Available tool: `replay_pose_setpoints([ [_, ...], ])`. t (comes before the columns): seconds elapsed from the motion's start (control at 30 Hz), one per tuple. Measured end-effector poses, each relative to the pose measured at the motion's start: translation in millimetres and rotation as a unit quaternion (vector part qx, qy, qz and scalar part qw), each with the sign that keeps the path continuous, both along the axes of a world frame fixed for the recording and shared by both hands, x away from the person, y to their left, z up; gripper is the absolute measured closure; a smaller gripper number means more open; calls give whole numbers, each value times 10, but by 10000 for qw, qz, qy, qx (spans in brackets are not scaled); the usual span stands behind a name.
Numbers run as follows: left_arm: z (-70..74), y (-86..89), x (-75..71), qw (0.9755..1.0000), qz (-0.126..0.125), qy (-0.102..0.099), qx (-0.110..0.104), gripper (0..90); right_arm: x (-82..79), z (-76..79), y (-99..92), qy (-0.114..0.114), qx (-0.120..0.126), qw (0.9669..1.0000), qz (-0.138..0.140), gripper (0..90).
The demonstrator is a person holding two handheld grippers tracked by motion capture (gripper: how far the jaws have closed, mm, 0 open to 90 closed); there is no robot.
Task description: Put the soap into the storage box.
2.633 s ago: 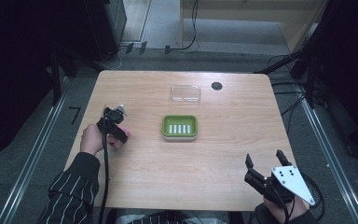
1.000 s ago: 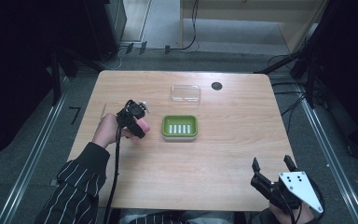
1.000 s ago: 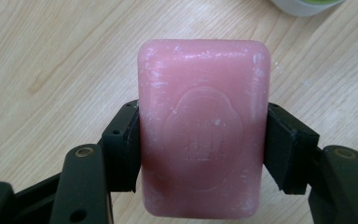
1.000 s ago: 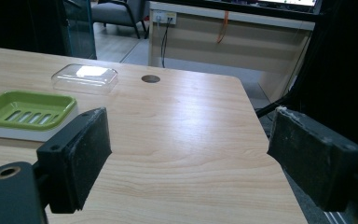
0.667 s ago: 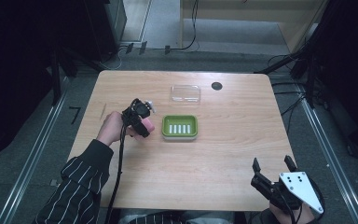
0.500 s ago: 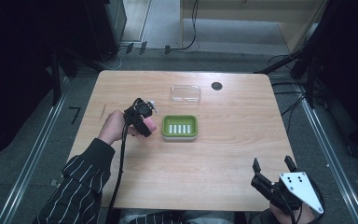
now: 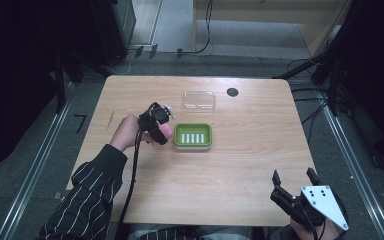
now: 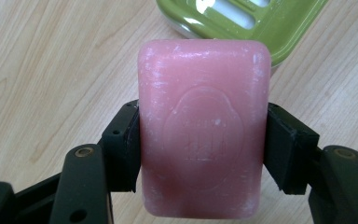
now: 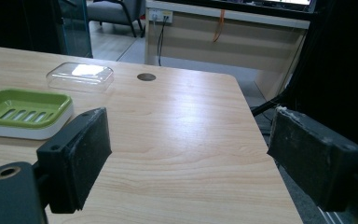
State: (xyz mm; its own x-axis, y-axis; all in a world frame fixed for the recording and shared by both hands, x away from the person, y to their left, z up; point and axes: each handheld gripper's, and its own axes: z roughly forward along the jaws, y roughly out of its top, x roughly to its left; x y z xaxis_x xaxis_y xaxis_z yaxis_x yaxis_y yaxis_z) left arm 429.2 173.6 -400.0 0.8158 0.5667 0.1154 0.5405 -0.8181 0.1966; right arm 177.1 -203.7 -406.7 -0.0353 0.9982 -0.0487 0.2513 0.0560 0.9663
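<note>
A pink bar of soap (image 8: 203,126) is clamped between my left gripper's two black pads (image 8: 121,149), with an embossed stamp facing the camera. In the high view that left gripper (image 7: 163,131) hovers just left of the green soap dish (image 7: 193,136), and the soap (image 7: 166,132) peeks out pink at its tip. The dish's slotted green tray (image 8: 279,28) lies just beyond the soap in the left gripper view. My right gripper (image 7: 294,181) rests at the table's near right corner, jaws wide apart with nothing between them; its own view looks across the table at the dish (image 9: 23,112).
A clear plastic lid (image 7: 199,100) lies behind the dish, also seen as the lid (image 9: 80,76) in the right gripper view. A dark round hole (image 7: 232,92) sits in the tabletop to its right. The table's right edge (image 9: 261,140) drops off close to my right gripper.
My left gripper has carried the soap rightward from the table's left side up to the dish's left rim. The right gripper settled lower at the near right corner and has since stayed put.
</note>
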Motion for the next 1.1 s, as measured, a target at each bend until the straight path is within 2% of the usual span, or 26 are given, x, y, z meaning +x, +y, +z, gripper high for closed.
replay_pose_setpoints([
  [0.2, 19, -60, 20, 9997, -247, -66, 29, 382, -4, -1, -5, -5, -8, 10000, -7, 127],
  [0.63, 57, -188, 71, 9987, -486, -154, -44, 382, -25, -1, -21, 13, -11, 10000, -51, 127],
  [1.1, 54, -345, 125, 9966, -807, -188, 6, 383, -66, -5, -45, 59, -11, 9999, -122, 127],
])
